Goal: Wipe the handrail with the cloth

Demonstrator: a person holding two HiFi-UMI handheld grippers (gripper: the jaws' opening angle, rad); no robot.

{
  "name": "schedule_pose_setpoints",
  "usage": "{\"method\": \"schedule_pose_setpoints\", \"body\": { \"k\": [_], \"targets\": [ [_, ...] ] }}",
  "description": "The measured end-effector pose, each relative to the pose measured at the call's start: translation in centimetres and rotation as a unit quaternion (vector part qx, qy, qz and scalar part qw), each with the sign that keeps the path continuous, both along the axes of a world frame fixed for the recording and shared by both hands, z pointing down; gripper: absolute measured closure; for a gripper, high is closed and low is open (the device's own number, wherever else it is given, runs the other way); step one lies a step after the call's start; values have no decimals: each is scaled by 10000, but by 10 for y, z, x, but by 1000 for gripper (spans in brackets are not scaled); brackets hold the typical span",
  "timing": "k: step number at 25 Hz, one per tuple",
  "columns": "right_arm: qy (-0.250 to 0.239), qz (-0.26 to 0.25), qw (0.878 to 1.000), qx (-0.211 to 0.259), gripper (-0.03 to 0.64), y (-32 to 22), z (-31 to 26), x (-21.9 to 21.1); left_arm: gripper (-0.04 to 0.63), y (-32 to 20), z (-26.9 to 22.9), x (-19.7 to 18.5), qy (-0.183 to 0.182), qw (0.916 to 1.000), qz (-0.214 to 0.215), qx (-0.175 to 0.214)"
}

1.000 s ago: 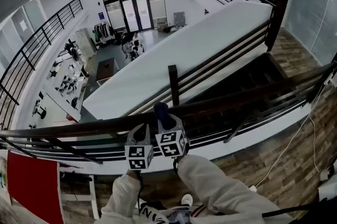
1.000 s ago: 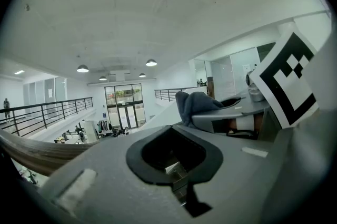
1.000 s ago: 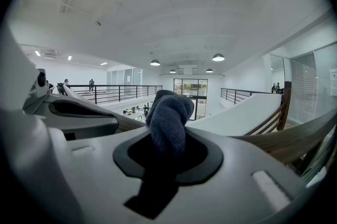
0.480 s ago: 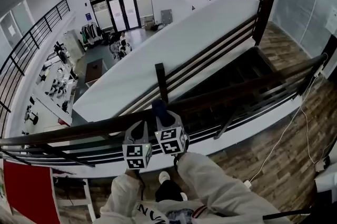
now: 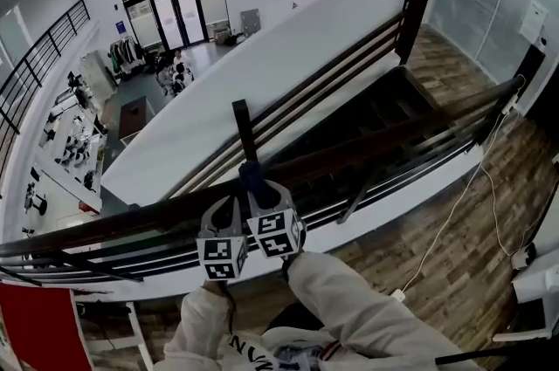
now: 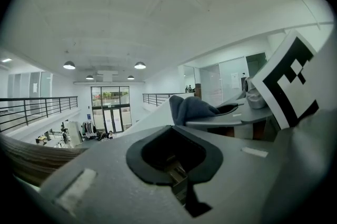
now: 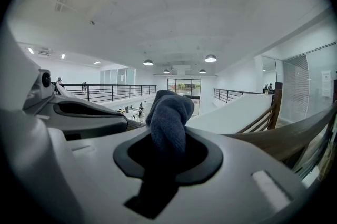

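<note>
Cloth (image 7: 168, 112) sticks upright from the right gripper (image 5: 260, 202) above the crosswise handrail (image 5: 393, 136).

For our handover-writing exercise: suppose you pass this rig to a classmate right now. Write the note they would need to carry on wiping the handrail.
Right gripper: shut on the dark blue cloth, held at the handrail near a post.
Left gripper: shut, empty, close beside the right one.
Done: cannot tell which stretch is wiped; the rail shows no marks.
Left: probably run the cloth along the rail, which extends far both ways.
</note>
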State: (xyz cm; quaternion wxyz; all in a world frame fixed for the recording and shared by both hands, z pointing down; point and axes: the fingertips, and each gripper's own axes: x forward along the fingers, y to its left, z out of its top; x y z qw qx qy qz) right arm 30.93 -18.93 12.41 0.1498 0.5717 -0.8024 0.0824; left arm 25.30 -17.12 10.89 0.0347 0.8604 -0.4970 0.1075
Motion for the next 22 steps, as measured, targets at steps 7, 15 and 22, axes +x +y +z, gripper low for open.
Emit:
{"method": "schedule_pose_setpoints", "body": {
  "k": [7, 15, 22],
  "targets": [
    [-29, -53, 10000, -16, 525, -5, -1, 24, 594, -3, 5, 29, 113, 9998, -27, -164],
    [-36, -194, 9998, -46, 523, -8, -1, 50, 594, -14, -6, 63, 34, 10000, -58, -33],
    [2, -139, 9999, -52, 523, -12, -3, 71, 592, -17, 3, 72, -156, 9996, -171, -174]
  ]
}}
